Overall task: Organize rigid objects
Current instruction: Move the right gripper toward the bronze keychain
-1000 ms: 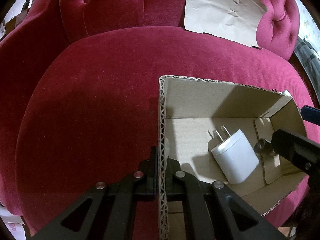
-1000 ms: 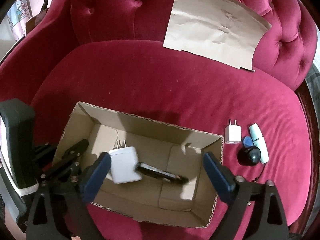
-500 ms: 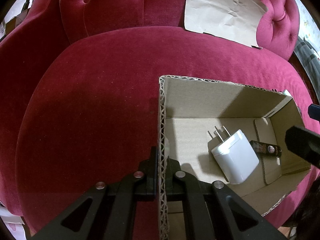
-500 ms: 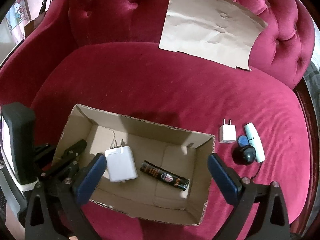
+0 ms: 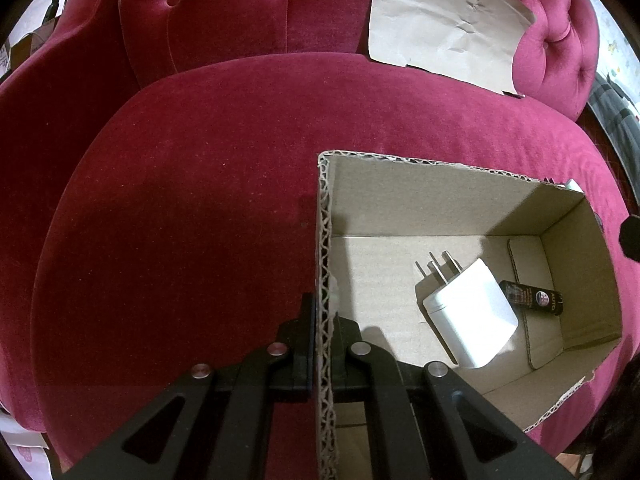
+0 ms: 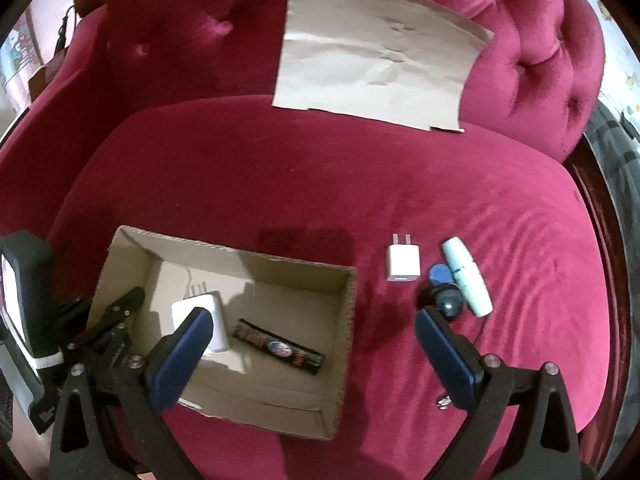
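The black tube (image 5: pixel 531 297) in the cardboard box (image 5: pixel 420 200) reads what looks like "AUTO", beside the large white charger (image 5: pixel 470 318). The left gripper (image 5: pixel 322 320) pinches the box's wall. Only the right wrist view shows the small white plug (image 6: pixel 402 263) right of centre. The right gripper (image 6: pixel 308 326), spread wide and empty, has released the tube and shifted right.

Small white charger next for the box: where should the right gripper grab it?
Grip the small white charger across its flat sides, coming from above. It lies flat with its prongs pointing away, and the blue cap sits close on one side.
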Tool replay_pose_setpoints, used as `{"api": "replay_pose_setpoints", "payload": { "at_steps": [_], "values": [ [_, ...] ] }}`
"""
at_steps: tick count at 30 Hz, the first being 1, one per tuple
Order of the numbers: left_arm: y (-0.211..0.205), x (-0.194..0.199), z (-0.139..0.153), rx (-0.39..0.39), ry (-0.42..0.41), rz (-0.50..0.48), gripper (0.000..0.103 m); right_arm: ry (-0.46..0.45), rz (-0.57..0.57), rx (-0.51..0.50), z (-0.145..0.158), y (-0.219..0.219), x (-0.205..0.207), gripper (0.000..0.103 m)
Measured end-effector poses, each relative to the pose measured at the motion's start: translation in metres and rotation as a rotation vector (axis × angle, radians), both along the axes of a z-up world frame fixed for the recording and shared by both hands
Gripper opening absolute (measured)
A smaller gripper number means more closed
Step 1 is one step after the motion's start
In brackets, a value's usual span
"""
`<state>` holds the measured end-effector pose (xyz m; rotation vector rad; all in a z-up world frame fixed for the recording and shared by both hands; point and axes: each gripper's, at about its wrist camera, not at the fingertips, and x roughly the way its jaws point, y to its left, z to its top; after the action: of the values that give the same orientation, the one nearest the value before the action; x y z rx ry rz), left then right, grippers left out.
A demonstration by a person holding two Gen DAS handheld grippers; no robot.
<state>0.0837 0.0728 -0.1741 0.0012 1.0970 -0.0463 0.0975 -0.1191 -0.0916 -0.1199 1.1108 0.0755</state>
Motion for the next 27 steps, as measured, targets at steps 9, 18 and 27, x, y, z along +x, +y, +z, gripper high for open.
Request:
{"api": "replay_pose_setpoints", "payload": {
  "at_steps": [9, 18, 27],
  "values": [
    [0.000, 0.000, 0.000, 0.000, 0.000, 0.000, 0.003, -0.006, -0.067, -0.012, 0.006, -0.040, -0.002, 0.103],
    [0.000, 0.000, 0.000, 0.000, 0.000, 0.000, 0.003, -0.008, -0.155, -0.035, 0.007, -0.087, -0.007, 0.103],
    [0.000, 0.000, 0.000, 0.002, -0.001, -0.001, 0.003, 0.012, -0.238, -0.043, -0.011, -0.118, -0.014, 0.103]
  ]
}}
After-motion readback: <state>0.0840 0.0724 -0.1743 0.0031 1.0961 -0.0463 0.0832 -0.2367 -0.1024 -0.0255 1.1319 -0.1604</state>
